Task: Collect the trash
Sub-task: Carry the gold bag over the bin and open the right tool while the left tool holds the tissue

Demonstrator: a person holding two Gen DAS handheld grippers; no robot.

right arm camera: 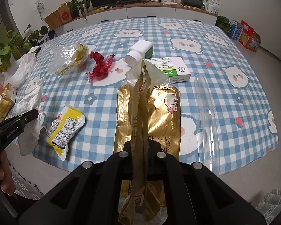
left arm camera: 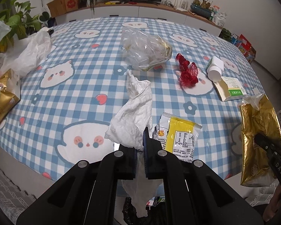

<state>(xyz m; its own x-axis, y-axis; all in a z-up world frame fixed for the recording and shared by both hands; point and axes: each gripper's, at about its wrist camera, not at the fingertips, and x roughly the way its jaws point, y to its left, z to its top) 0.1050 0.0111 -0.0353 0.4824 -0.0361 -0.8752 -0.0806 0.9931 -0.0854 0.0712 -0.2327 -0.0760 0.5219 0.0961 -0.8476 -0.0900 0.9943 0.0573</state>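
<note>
At the table's near edge [left arm camera: 46,168], left hand-held gripper [left arm camera: 140,150] pinches tissue [left arm camera: 133,112]; right hand-held gripper [right arm camera: 140,155] clamps gold bag [right arm camera: 159,112].

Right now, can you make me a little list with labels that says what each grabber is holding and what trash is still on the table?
left gripper: shut on crumpled white tissue
right gripper: shut on gold wrapper
still on table: yellow snack packet, red mesh net, clear plastic bag, white bottle, green-and-white medicine box, clear plastic tray
left edge: white plastic bag, another gold wrapper
surface: blue checked tablecloth
</note>
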